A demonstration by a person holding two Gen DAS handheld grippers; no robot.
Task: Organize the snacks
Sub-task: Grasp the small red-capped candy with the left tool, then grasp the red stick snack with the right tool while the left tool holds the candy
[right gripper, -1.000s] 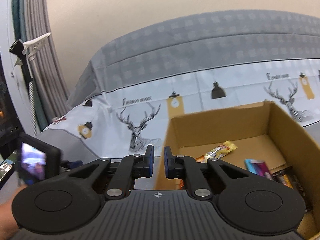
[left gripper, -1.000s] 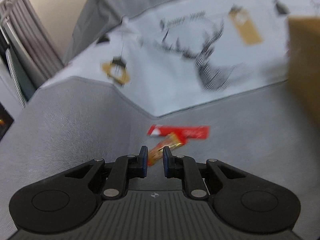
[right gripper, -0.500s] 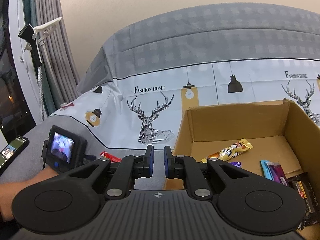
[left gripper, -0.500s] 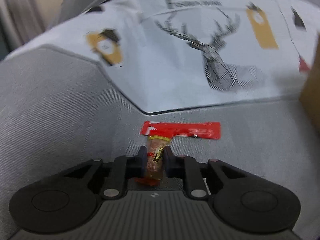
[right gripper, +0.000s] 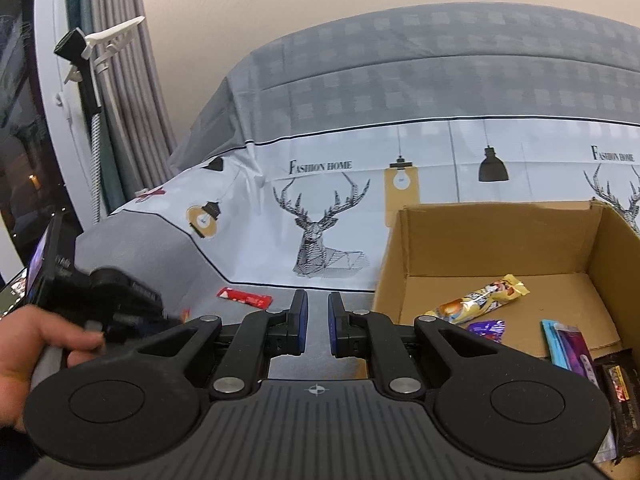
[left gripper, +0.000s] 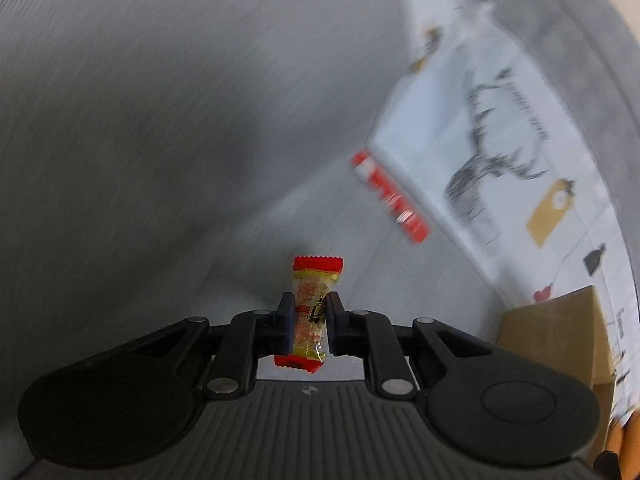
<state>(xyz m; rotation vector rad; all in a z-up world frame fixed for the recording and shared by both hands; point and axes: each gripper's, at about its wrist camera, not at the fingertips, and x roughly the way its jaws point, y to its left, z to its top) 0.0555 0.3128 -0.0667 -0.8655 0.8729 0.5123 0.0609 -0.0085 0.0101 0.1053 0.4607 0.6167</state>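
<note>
Left tongs: your left tongs [left gripper: 311, 317] pinch a small snack packet [left gripper: 314, 312] with red ends and a clear yellow middle; the pads press on its sides and it stands upright between them, its top poking out past the tips.
Left view: badly smeared, tilted sideways, so fine print on the packet is not readable.
Red stick packet: a long red packet [left gripper: 390, 198] lies flat on the grey bed cover [left gripper: 160, 140], just beside the edge of the white deer-print sheet [left gripper: 492, 152]; from your right camera the same red packet [right gripper: 245, 298] shows beyond the tips of the right tongs.
Right tongs: your right tongs [right gripper: 316, 326] are pressed nearly together with only a narrow slit between the blue pads, and nothing sits in it.
Your left hand: it shows at the left edge of the right view [right gripper: 24, 344], wrapped around the handle of the other tool, whose black body is blurred.
Box: the open cardboard box [right gripper: 496, 240] stands on the bed to the right of the right tongs.
Inside the box: a gold-wrapped bar [right gripper: 478, 300] lies across the floor of the box, a small purple wrapper [right gripper: 488, 327] just in front of it, a blue and purple packet [right gripper: 568, 346] further right, and a dark bar [right gripper: 620, 392] at the right edge.
Backdrop: grey curtains [right gripper: 116, 92] and a white clip [right gripper: 112, 42] at upper left.
</note>
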